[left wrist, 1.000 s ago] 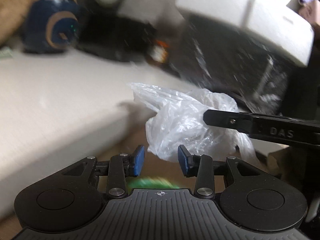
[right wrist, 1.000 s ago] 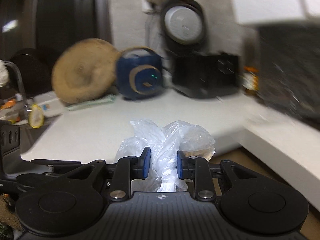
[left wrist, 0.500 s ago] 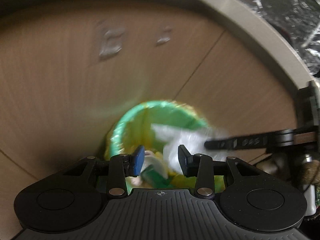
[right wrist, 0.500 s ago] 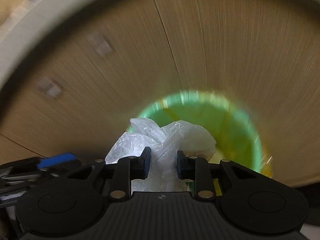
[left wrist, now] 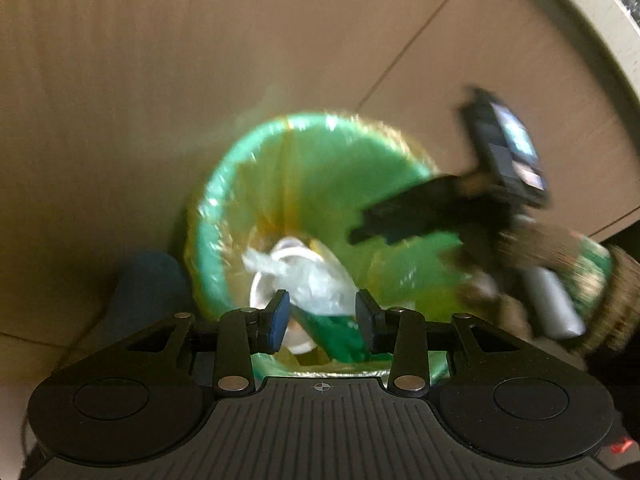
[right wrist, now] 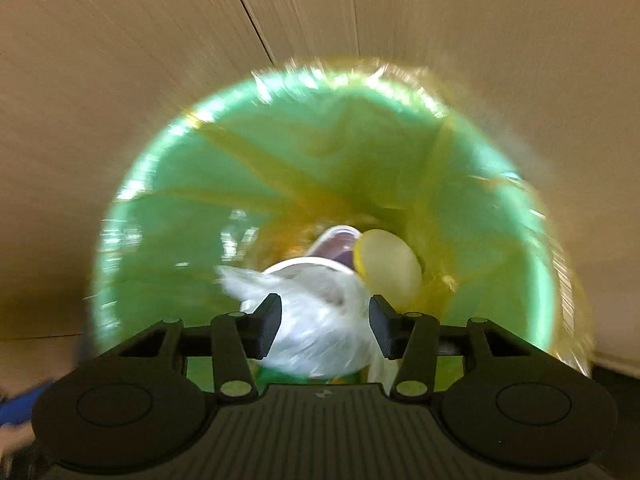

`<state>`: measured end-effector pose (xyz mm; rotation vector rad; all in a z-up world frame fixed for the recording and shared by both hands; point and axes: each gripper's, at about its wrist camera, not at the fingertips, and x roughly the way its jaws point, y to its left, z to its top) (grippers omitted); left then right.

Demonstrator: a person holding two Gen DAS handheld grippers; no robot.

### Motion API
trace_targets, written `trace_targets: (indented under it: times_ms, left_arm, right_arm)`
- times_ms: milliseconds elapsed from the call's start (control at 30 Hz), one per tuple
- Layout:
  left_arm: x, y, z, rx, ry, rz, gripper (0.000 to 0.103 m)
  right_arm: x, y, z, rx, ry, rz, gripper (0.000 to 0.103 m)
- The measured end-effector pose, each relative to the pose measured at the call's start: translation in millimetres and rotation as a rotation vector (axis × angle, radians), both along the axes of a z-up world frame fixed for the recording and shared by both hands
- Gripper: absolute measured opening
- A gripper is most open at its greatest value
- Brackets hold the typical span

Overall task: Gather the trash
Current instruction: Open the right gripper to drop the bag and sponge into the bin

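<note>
A green bin point(left wrist: 224, 216) lined with a yellowish bag stands on the wooden floor; it fills the right wrist view point(right wrist: 168, 184) too. The crumpled clear plastic bag point(right wrist: 320, 328) lies inside it among cups and a round lid point(right wrist: 388, 268); it also shows in the left wrist view point(left wrist: 308, 280). My right gripper point(right wrist: 325, 326) is open above the bin, the bag free below its fingers. It shows blurred in the left wrist view point(left wrist: 400, 220). My left gripper point(left wrist: 320, 318) is open and empty over the bin's near rim.
Wooden floor point(left wrist: 120, 80) surrounds the bin. A pale cabinet or counter edge point(left wrist: 600, 20) curves at the upper right. A green wrapper point(left wrist: 340, 336) and white cups point(left wrist: 264, 292) lie in the bin. A dark blue shape point(left wrist: 148, 284) sits left of the bin.
Both grippers swung from the counter down over the bin. My right gripper opened and let go of the plastic bag, which now lies in the bin.
</note>
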<state>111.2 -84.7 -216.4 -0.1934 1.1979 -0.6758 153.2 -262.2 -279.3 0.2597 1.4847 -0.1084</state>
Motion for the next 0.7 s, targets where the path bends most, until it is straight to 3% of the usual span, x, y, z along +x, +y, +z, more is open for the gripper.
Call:
trace_targets:
  times_ms: [233, 333, 367, 400, 433, 567, 700]
  left_arm:
    - [5.1, -3.3, -21.1, 0.019, 0.058, -0.040, 0.040]
    - [7.2, -4.4, -21.9, 0.012, 0.065, -0.043, 0.040]
    - [8.3, -4.2, -23.0, 0.012, 0.068, -0.039, 0.040]
    - [9.7, -3.9, -24.7, 0.015, 0.072, -0.032, 0.040]
    - [10.2, -3.1, -24.3, 0.019, 0.076, -0.025, 0.040]
    - [10.6, 3.8, -23.8, 0.022, 0.088, 0.012, 0.040]
    - [9.9, 7.7, -23.9, 0.020, 0.097, 0.034, 0.040]
  right_arm:
    - [48.6, 4.2, -105.8, -0.100, 0.130, -0.049, 0.048]
    - [52.8, 2.0, -136.2, -0.129, 0.189, -0.047, 0.048]
    - [51.3, -0.9, -142.5, -0.131, 0.205, -0.054, 0.046]
    - [49.8, -3.6, -146.6, -0.131, 0.219, -0.060, 0.036]
    - [47.8, -6.5, -147.9, -0.132, 0.231, -0.061, 0.018]
    - [37.0, -16.2, -111.0, -0.131, 0.149, -0.071, 0.013]
    - [16.5, -20.1, -37.2, -0.012, 0.007, -0.084, 0.013]
